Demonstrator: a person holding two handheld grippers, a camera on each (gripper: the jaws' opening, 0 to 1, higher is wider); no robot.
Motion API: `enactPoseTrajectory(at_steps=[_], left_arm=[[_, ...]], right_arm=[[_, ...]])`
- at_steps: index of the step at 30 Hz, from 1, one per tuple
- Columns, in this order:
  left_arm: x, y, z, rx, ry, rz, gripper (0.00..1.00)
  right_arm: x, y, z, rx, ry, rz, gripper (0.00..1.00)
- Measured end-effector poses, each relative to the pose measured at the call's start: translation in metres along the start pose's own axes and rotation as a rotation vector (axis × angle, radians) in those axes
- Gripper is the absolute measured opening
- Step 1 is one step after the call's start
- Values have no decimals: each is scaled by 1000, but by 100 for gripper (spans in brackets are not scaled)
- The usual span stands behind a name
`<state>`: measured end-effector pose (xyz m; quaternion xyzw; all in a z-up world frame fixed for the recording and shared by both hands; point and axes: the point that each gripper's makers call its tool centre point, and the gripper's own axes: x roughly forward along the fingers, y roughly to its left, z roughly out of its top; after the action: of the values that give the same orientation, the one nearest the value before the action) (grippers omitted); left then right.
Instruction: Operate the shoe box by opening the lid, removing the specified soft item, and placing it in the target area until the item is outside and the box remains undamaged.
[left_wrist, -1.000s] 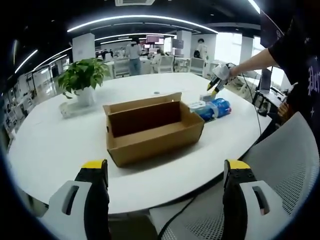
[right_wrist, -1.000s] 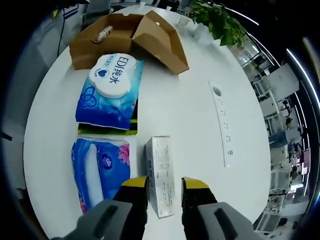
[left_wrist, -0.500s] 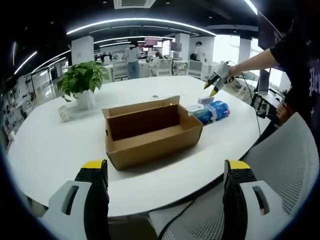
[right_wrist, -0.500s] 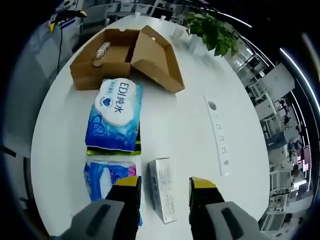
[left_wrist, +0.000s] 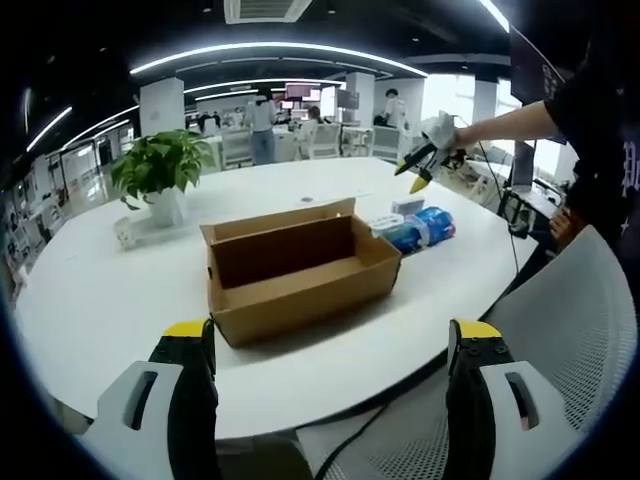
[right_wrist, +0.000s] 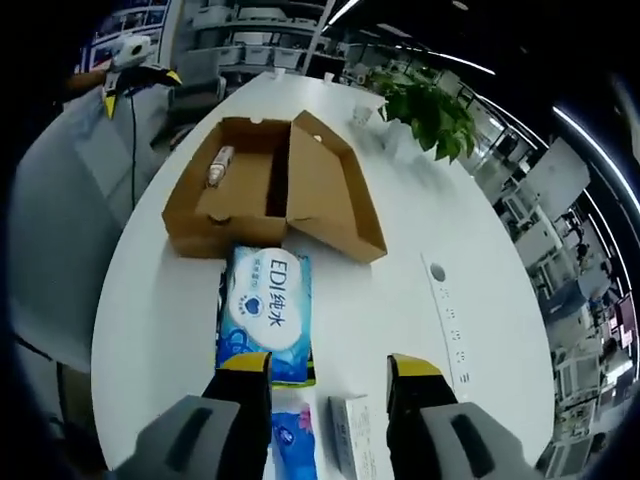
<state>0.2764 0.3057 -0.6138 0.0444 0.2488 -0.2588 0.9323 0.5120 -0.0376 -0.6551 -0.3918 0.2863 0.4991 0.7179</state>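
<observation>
Left gripper view: left gripper (left_wrist: 330, 390) at 6 o'clock, jaws wide apart, empty; shoe box (left_wrist: 300, 268) at centre on the white table (left_wrist: 90, 300), lid open; right gripper (left_wrist: 425, 170) at 2 o'clock above wipes pack (left_wrist: 420, 228). Right gripper view: right gripper (right_wrist: 330, 400) at 6 o'clock, jaws apart, empty; wipes pack (right_wrist: 265, 312) outside, touching the box (right_wrist: 240, 190); small item (right_wrist: 218, 165) inside; carton (right_wrist: 352, 450) between the jaws. Risk: a careless reach could crush a cardboard wall.

Open-plan office, rows of desks (left_wrist: 330, 140), ceiling light strips (left_wrist: 270, 50), white meeting table (left_wrist: 90, 300), mesh chair (left_wrist: 570, 320)
</observation>
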Motion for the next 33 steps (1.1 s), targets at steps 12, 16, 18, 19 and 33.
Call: enactPoseTrajectory(at_steps=[12,16,18,19,33], left_arm=[[-1,1,3,-6,-19,5,95],[-1,2,4,-7,-26,7,95],[-1,2,4,-9,-30,9,95],[-1,2,4,-9,-31,10,95],[-1,5,7,-19,-44,20,95]], right_arm=[[22,37,63,-25,-116,87,46],[32,49,81,-32,-148,111,47],[37,55,89,-34,-164,122,47],[41,59,95,-34,-177,129,47],[80,98,142,-68,-253,208,48]])
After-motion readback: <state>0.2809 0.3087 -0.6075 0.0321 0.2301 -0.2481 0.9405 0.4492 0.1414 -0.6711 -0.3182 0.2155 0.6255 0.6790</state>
